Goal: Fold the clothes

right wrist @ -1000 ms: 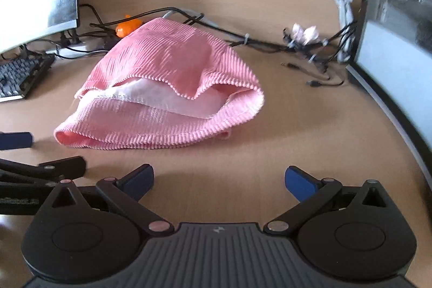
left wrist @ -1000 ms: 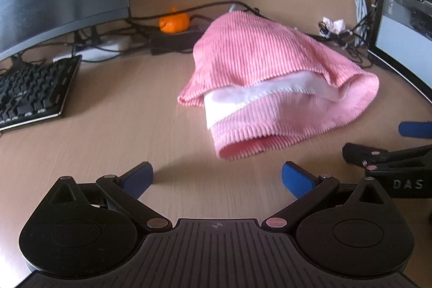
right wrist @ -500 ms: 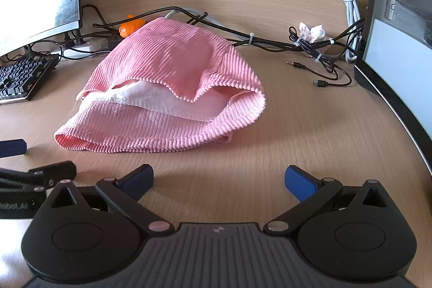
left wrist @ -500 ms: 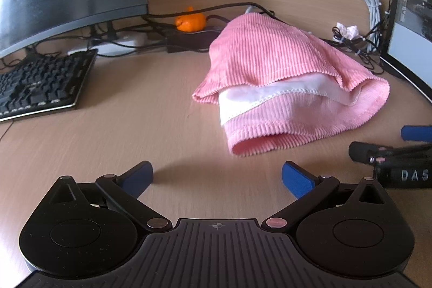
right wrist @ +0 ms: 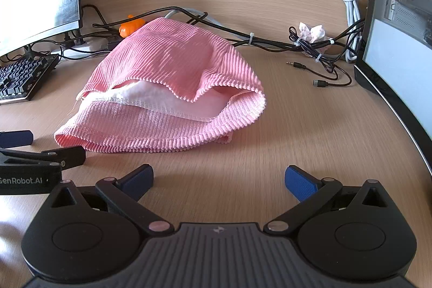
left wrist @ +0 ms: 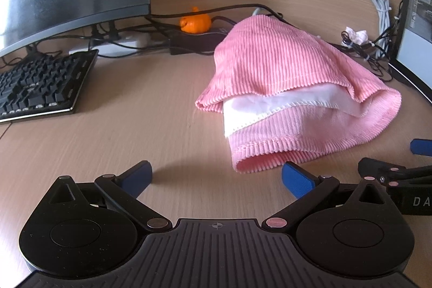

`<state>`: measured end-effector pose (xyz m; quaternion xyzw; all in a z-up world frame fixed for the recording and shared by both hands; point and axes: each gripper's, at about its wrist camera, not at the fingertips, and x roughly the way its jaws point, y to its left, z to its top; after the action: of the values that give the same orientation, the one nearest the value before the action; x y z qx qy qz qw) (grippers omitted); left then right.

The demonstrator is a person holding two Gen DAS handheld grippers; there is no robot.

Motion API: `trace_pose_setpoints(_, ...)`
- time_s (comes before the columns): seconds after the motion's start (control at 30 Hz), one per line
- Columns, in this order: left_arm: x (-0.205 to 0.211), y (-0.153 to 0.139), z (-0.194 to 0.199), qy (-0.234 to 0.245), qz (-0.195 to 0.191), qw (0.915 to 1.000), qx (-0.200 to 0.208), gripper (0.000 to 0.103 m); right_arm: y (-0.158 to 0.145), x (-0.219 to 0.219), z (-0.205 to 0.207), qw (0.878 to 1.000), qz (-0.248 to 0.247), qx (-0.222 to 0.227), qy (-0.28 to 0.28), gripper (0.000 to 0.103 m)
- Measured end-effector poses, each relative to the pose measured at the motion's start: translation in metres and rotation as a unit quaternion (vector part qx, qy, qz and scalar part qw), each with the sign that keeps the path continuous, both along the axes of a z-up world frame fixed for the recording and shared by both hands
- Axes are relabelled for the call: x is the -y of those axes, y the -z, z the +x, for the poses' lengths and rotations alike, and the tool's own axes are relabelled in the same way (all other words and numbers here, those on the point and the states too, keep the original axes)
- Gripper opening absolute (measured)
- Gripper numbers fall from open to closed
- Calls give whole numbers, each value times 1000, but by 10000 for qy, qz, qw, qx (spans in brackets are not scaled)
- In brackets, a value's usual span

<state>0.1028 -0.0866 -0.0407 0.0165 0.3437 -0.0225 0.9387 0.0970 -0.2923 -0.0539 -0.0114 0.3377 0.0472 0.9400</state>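
Pink ribbed garment (right wrist: 172, 88) heaped on the wooden desk (right wrist: 310, 142), open hem with white lining (right wrist: 162, 99) turned toward the grippers, long axis running left to right across the desk, far end humped up toward the cables (right wrist: 243, 34) at the back wall. Left gripper (left wrist: 216, 177) low over bare desk just short of the hem's left end, jaws wide apart, nothing between. Right gripper (right wrist: 218, 178) likewise spread and empty, before the hem's right part. Readable: "enRobot.AI" on the left gripper's side, "DA" on the right's.
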Motion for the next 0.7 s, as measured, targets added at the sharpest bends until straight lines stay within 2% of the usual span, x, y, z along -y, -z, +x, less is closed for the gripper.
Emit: trace_pose_setpoints(0.7,-3,0,-6,-27,-13,10000,5,103,0,0,0,10000,0,-3,-1,103)
